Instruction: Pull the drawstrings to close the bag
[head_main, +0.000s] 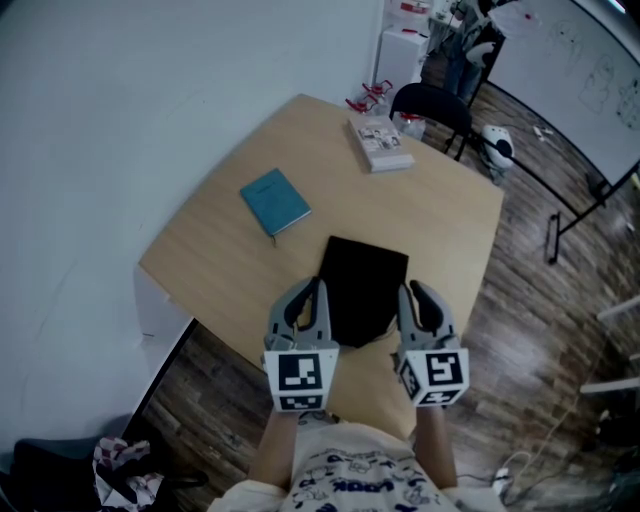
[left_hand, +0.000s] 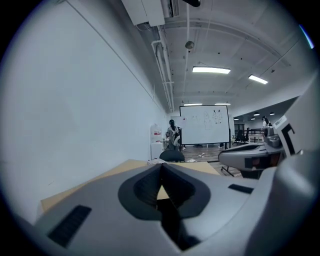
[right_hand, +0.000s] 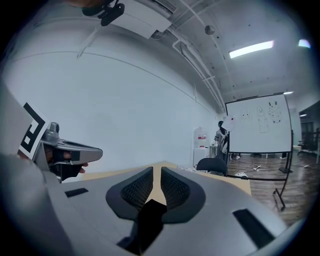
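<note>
My left gripper (left_hand: 161, 175) had its fingers pressed together, with no cord visible between them; the right gripper (right_hand: 154, 185) showed a narrow slit. Both flanked the black bag (head_main: 362, 285), which lay flat by the desk (head_main: 210, 265)'s near edge. I judged it light, limp cloth, best taken by its drawstrings. No writing was legible.

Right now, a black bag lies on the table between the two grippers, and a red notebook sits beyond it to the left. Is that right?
Not quite: the notebook is teal, not red, as the head view shows. The rest holds: the black bag lies on the table between the left gripper and the right gripper, with the notebook beyond it to the left.
</note>
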